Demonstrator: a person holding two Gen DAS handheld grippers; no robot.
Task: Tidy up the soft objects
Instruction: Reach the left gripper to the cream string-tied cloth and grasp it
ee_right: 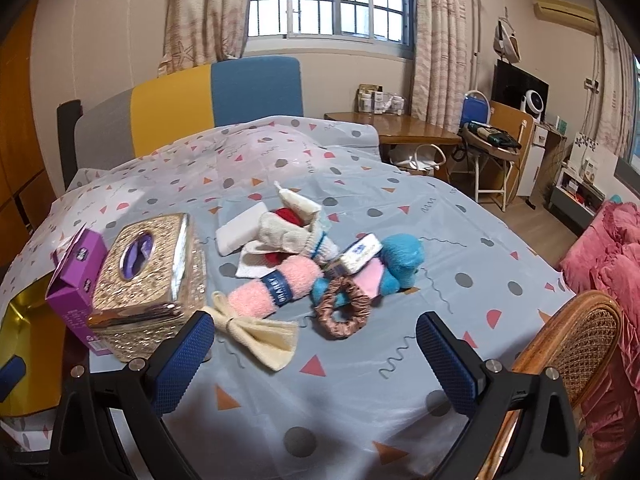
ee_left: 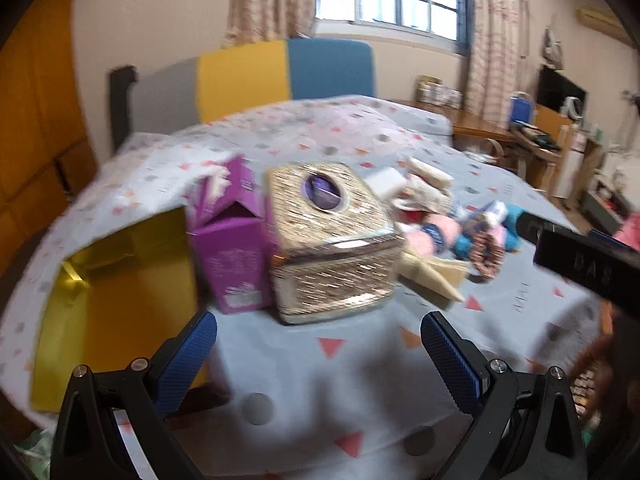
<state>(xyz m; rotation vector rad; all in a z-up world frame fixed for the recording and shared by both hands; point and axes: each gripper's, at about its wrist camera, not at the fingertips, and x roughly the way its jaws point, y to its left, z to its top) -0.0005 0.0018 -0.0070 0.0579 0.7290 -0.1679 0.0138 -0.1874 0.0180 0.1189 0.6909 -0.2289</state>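
Note:
A pile of soft things lies on the patterned tablecloth (ee_right: 400, 360): a pink rolled towel (ee_right: 276, 288), a cream bow (ee_right: 260, 332), a brown scrunchie (ee_right: 342, 314), a blue plush toy (ee_right: 400, 260), a white sponge (ee_right: 240, 232) and a cream knit piece (ee_right: 292, 232). The pile also shows in the left wrist view (ee_left: 440, 236). My right gripper (ee_right: 316, 356) is open and empty, just short of the bow and scrunchie. My left gripper (ee_left: 320, 356) is open and empty, in front of the gold tissue box (ee_left: 332, 240).
A purple carton (ee_left: 232, 248) stands left of the gold tissue box (ee_right: 148, 280), and an open yellow box (ee_left: 120, 300) lies further left. A wicker chair (ee_right: 576, 352) stands at the table's right edge. The other gripper's black body (ee_left: 580, 260) shows at right.

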